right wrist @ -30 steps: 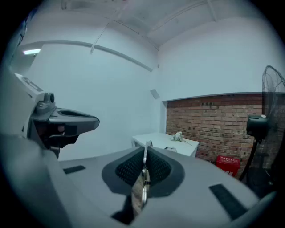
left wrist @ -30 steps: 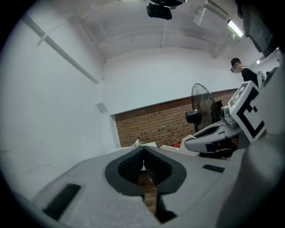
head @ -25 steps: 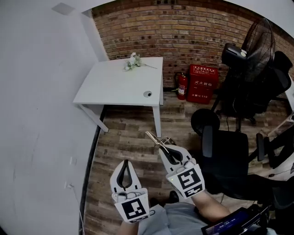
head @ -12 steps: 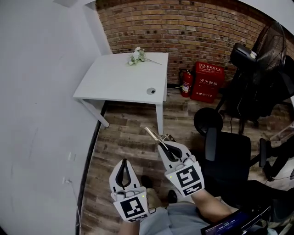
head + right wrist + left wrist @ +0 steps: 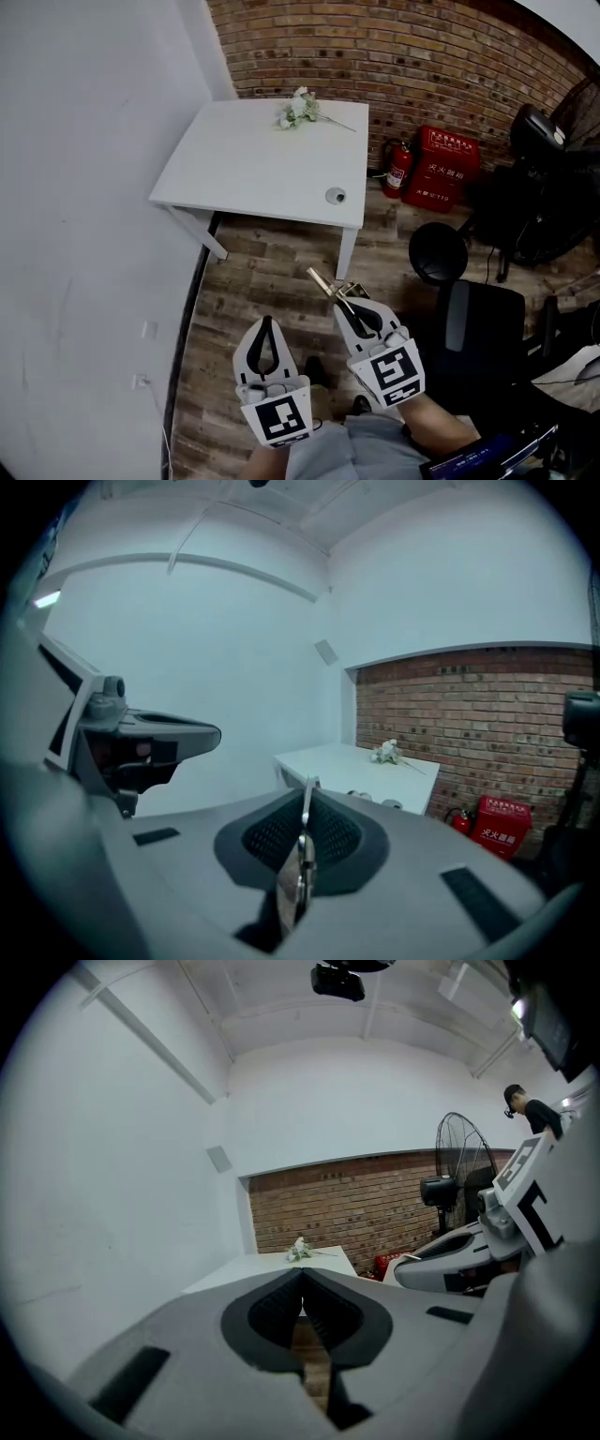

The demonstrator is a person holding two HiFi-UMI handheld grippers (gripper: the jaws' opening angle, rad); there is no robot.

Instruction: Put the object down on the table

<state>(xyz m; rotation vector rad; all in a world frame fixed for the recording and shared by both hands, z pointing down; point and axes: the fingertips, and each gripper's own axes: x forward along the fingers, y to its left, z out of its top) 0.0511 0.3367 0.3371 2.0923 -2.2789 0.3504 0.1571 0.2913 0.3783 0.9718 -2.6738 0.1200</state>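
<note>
Our right claw [image 5: 306, 803] gripped a thin metal tool [image 5: 298, 874], edge-on in its own view; only the head view showed its brassy tip jutting out. Our left claw [image 5: 302, 1277] was closed, tips touching. Open floor [image 5: 262, 281] separated us from the near edge of the white counter [image 5: 253, 159].
</note>
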